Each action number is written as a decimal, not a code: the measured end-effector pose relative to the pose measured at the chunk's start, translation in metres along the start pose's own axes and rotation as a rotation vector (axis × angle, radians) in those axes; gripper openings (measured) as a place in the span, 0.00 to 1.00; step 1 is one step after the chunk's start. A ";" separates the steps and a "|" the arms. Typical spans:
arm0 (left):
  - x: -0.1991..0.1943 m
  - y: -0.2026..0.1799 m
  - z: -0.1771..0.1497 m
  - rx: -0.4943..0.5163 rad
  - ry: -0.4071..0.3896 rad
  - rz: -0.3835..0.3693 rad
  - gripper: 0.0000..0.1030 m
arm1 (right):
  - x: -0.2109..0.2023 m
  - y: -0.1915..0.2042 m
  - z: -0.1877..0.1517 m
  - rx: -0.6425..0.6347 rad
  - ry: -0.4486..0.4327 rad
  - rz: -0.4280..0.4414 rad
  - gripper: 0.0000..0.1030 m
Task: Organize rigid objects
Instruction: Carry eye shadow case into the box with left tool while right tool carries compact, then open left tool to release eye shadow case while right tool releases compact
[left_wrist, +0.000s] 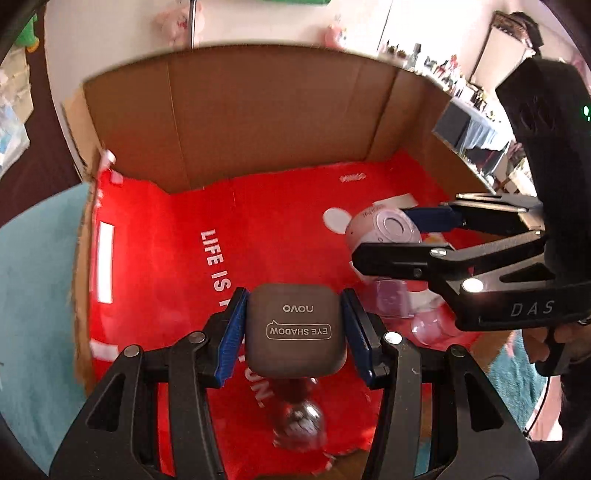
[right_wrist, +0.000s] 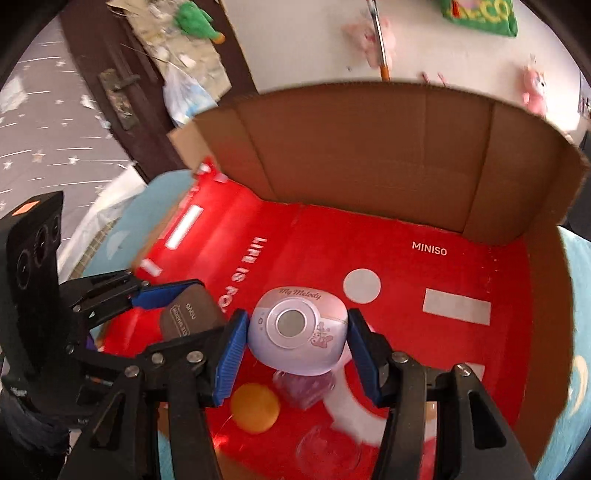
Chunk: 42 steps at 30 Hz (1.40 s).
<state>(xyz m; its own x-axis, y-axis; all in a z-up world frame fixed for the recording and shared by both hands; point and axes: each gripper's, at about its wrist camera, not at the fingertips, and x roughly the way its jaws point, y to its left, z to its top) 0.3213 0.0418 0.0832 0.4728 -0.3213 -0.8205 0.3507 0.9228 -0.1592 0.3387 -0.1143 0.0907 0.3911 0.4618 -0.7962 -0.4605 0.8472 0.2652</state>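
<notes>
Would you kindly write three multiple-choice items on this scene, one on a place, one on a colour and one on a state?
1. Where is the orange ball?
A. On the red sheet in the box
B. In the right gripper
C. On top of the box wall

2. What colour is the eyeshadow case?
A. Green
B. Grey
C. Yellow

3. What is the state of the right gripper?
A. Wide open and holding nothing
B. Out of view
C. Shut on the My Melody case

Answers:
1 A, the ball lies on the red sheet below the right gripper's jaws.
2 B, the lid marked "EYE SHADOW" is grey between the left gripper jaws.
3 C, both blue pads press the pale purple case's sides.
</notes>
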 end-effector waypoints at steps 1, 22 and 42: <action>0.004 0.002 0.001 -0.004 0.013 0.002 0.47 | 0.007 -0.001 0.004 0.001 0.019 -0.006 0.55; 0.039 0.005 0.011 0.009 0.061 0.078 0.47 | 0.066 0.003 0.024 0.009 0.159 -0.090 0.55; 0.042 0.001 0.011 0.030 0.066 0.099 0.54 | 0.064 -0.004 0.023 0.033 0.157 -0.084 0.56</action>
<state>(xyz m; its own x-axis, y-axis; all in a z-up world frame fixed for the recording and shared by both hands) 0.3503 0.0273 0.0549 0.4521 -0.2134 -0.8661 0.3296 0.9422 -0.0600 0.3843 -0.0825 0.0514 0.2969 0.3447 -0.8905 -0.4037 0.8904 0.2101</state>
